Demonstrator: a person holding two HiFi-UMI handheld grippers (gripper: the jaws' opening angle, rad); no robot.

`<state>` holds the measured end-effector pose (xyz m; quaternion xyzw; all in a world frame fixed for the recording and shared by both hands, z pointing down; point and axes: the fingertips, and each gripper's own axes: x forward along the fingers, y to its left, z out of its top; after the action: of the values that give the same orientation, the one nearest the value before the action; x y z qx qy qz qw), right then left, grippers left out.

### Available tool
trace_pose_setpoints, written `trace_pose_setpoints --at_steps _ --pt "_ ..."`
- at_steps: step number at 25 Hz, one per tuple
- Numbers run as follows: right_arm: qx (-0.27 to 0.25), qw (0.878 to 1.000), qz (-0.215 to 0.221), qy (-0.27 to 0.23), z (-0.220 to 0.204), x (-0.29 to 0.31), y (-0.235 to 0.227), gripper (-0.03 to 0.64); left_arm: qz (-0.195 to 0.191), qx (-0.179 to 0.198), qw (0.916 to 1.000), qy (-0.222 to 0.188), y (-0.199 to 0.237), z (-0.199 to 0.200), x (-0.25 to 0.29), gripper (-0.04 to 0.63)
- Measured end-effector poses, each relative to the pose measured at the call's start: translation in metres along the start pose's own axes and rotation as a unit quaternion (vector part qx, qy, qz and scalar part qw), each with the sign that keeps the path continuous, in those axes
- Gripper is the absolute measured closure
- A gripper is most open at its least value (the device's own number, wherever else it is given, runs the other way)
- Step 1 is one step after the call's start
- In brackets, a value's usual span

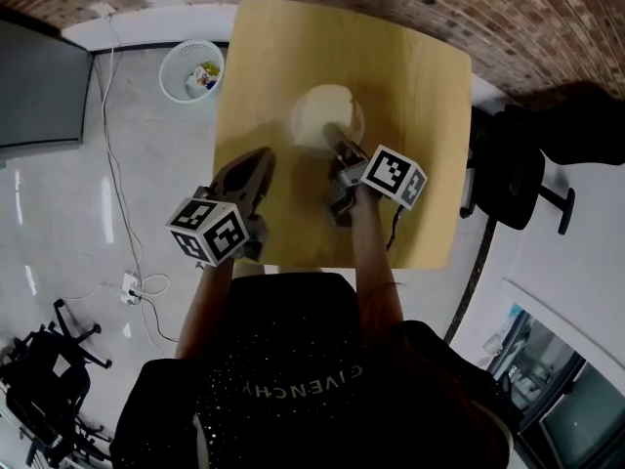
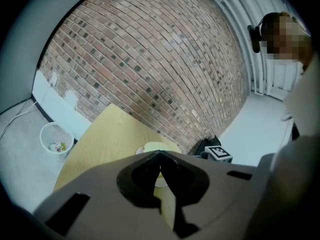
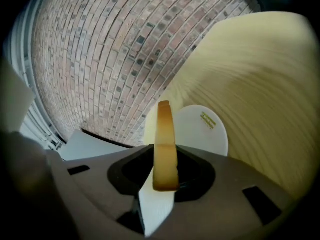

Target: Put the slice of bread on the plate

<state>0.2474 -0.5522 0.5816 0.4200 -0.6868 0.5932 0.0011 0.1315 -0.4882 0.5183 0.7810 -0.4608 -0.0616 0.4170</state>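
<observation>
A slice of bread with a brown crust stands edge-on between the jaws of my right gripper, which is shut on it. Just beyond it lies a white plate on the wooden table. In the head view the right gripper reaches over the plate's near edge, and the bread's pale face covers most of the plate. My left gripper hovers to the left of the plate, jaws shut and holding nothing.
A white wastebasket stands on the floor left of the table. A black office chair sits at the table's right side. A brick wall runs behind the table. A person stands at the right in the left gripper view.
</observation>
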Motion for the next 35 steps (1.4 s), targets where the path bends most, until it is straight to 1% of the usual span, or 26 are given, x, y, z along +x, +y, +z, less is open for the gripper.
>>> trace_pose_setpoints --at_steps 3,4,6,8,11,13,15,16,19,21,22,23,24,26,27,28,29,31,33,34,35 --pt "-0.029 0.998 -0.048 0.008 -0.003 0.001 -0.006 0.502 -0.008 -0.001 1.0 0.001 -0.002 0.003 -0.003 0.586" --pt "-0.041 0.997 -0.058 0.009 -0.003 0.001 -0.006 0.476 -0.01 -0.001 0.9999 0.002 -0.002 0.004 -0.004 0.586" --pt "-0.071 0.994 -0.075 0.017 -0.005 0.003 -0.003 0.381 -0.015 0.002 0.9999 0.003 -0.004 0.005 -0.006 0.586" --pt "-0.109 0.989 -0.098 0.026 -0.008 0.005 -0.002 0.326 -0.019 0.005 0.9998 0.005 -0.006 0.006 -0.007 0.586" --pt "-0.176 0.975 -0.134 0.027 -0.01 0.006 -0.001 0.25 -0.024 0.005 0.9997 0.005 -0.006 0.008 -0.008 0.586" --pt "-0.225 0.962 -0.15 0.034 -0.012 0.01 0.001 0.163 -0.026 0.005 0.9996 0.004 -0.006 0.008 -0.009 0.586" --pt "-0.265 0.95 -0.159 0.042 -0.015 0.013 0.002 0.05 -0.028 0.004 0.9996 0.005 -0.005 0.007 -0.01 0.586" --pt "-0.282 0.945 -0.163 0.042 -0.015 0.013 0.002 0.035 -0.028 0.004 0.9996 0.005 -0.006 0.007 -0.01 0.586" --pt "-0.321 0.93 -0.179 0.025 -0.011 0.007 0.001 0.034 -0.031 0.003 0.9995 0.005 -0.006 0.007 -0.01 0.586" --pt "-0.334 0.922 -0.195 0.006 -0.003 -0.003 -0.002 0.034 -0.032 0.004 0.9995 0.005 -0.006 0.007 -0.01 0.586" --pt "-0.335 0.92 -0.202 -0.007 0.002 -0.011 -0.003 0.034 -0.033 0.005 0.9994 0.006 -0.006 0.006 -0.011 0.586" --pt "-0.329 0.922 -0.204 -0.022 0.007 -0.019 -0.003 0.034 -0.034 0.006 0.9994 0.007 -0.007 0.006 -0.011 0.586" --pt "-0.318 0.926 -0.198 -0.035 0.011 -0.027 -0.002 0.035 -0.035 0.007 0.9993 0.007 -0.008 0.006 -0.011 0.586" --pt "-0.277 0.945 -0.166 -0.042 0.01 -0.039 0.003 0.039 -0.038 0.01 0.9992 0.009 -0.011 0.004 -0.009 0.586" --pt "-0.248 0.956 -0.152 -0.044 0.009 -0.045 0.004 0.081 -0.04 0.011 0.9991 0.011 -0.014 0.002 -0.009 0.586" --pt "-0.215 0.965 -0.14 -0.057 0.01 -0.053 0.005 0.311 -0.042 0.011 0.999 0.014 -0.016 0.0 -0.007 0.586" --pt "-0.181 0.972 -0.126 -0.077 0.012 -0.061 0.006 0.606 -0.043 0.011 0.9989 0.016 -0.019 -0.002 -0.006 0.586" --pt "-0.114 0.985 -0.079 -0.103 0.013 -0.071 0.01 0.606 -0.044 0.007 0.9988 0.022 -0.022 -0.006 -0.004 0.586" --pt "-0.043 0.993 -0.01 -0.111 0.01 -0.075 0.019 0.606 -0.047 0.006 0.9985 0.026 -0.027 -0.009 -0.002 0.586" --pt "-0.001 0.993 0.031 -0.116 0.009 -0.077 0.025 0.606 -0.049 0.005 0.9984 0.027 -0.029 -0.01 -0.002 0.586" --pt "0.041 0.989 0.072 -0.122 0.009 -0.08 0.03 0.606 -0.05 0.002 0.9984 0.027 -0.031 -0.01 -0.001 0.586"
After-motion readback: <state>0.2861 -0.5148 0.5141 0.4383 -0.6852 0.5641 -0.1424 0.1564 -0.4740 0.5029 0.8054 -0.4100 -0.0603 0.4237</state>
